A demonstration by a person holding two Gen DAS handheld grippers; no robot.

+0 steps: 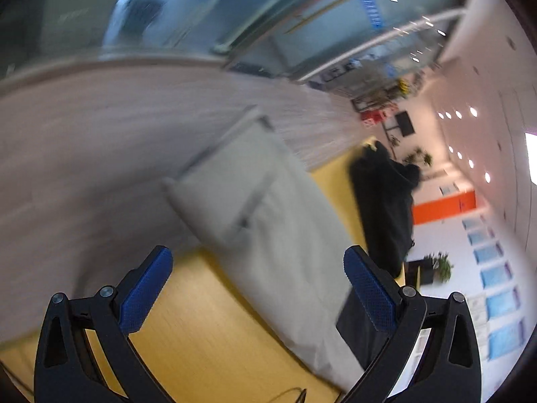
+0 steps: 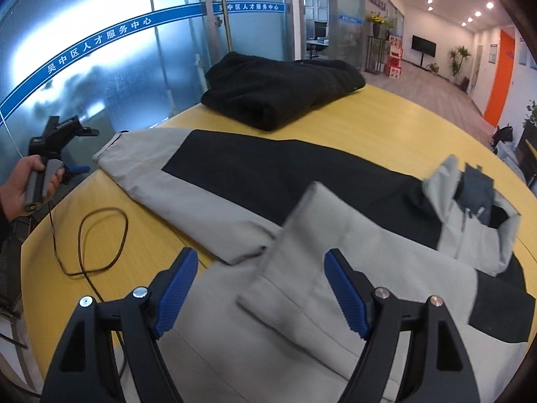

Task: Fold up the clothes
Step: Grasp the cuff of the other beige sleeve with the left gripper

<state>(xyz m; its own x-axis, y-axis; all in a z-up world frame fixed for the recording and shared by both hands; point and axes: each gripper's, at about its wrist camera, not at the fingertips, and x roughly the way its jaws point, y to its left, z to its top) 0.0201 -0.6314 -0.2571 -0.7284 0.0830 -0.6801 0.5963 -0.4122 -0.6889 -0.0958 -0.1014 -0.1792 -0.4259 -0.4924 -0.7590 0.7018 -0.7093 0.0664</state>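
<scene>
A grey and black jacket (image 2: 268, 181) lies spread on the yellow table (image 2: 386, 124), one grey sleeve (image 2: 312, 255) folded across its body and the collar at the right. My right gripper (image 2: 260, 288) hovers open just above that folded sleeve, holding nothing. My left gripper (image 1: 258, 285) is open too, tilted and blurred, above a grey part of the jacket (image 1: 268, 221) near the table edge. In the right wrist view the left gripper (image 2: 68, 164) shows at the far left, off the table's edge, held in a person's hand (image 2: 23, 181).
A folded black garment (image 2: 278, 90) lies at the far side of the table, also the black garment (image 1: 386, 201) in the left view. A thin dark cable (image 2: 100, 241) loops on the table's left. Glass walls stand behind the table.
</scene>
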